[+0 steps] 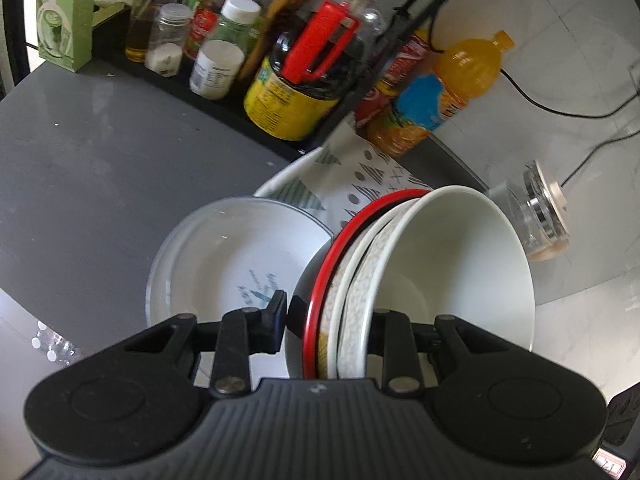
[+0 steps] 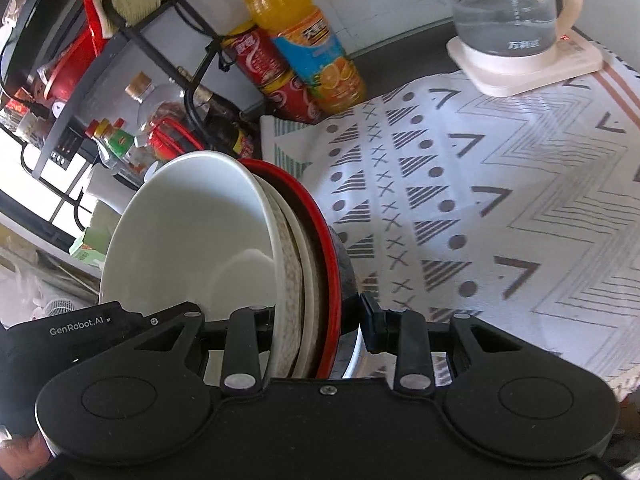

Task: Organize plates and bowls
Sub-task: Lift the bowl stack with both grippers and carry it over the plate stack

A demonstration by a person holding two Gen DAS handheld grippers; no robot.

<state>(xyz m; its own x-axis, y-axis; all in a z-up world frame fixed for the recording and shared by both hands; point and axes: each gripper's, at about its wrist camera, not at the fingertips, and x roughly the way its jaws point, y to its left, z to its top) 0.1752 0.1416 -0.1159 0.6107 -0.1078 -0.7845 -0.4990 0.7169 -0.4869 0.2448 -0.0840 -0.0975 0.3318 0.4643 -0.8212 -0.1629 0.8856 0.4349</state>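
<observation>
Left wrist view. Grey surface (image 1: 88, 168), black rack (image 1: 224, 100) along its far edge, crowded with bottles and jars. Orange juice bottle (image 1: 452, 88) and red cans (image 1: 400, 76) just beside the rack's right end, against a pale tiled wall. Patterned cloth (image 1: 360, 184) spread toward the right end of the surface; glass kettle (image 1: 540, 216) at the cloth's far side. White plate (image 1: 224, 260) with a blue-green motif lying below the claw. Left claw (image 1: 332, 320) clamped on a nested stack of bowls (image 1: 360, 280): white bowl (image 1: 460, 260) innermost, speckled bowls next, red-rimmed bowl (image 1: 320, 280) outermost. Stack tilted on edge, clear of the surface.

Right wrist view. Same cloth (image 2: 480, 200) covering the surface's right part, kettle (image 2: 504, 20) on its base at the cloth's far corner. Juice bottle (image 2: 304, 40) and cans (image 2: 272, 76) at the cloth's far left edge, rack (image 2: 120, 60) beyond. Right claw (image 2: 320, 328) clamped on the opposite rim of the same stack (image 2: 300, 260), white bowl (image 2: 184, 232) facing left. Left claw's body (image 2: 80, 328) visible at lower left.
</observation>
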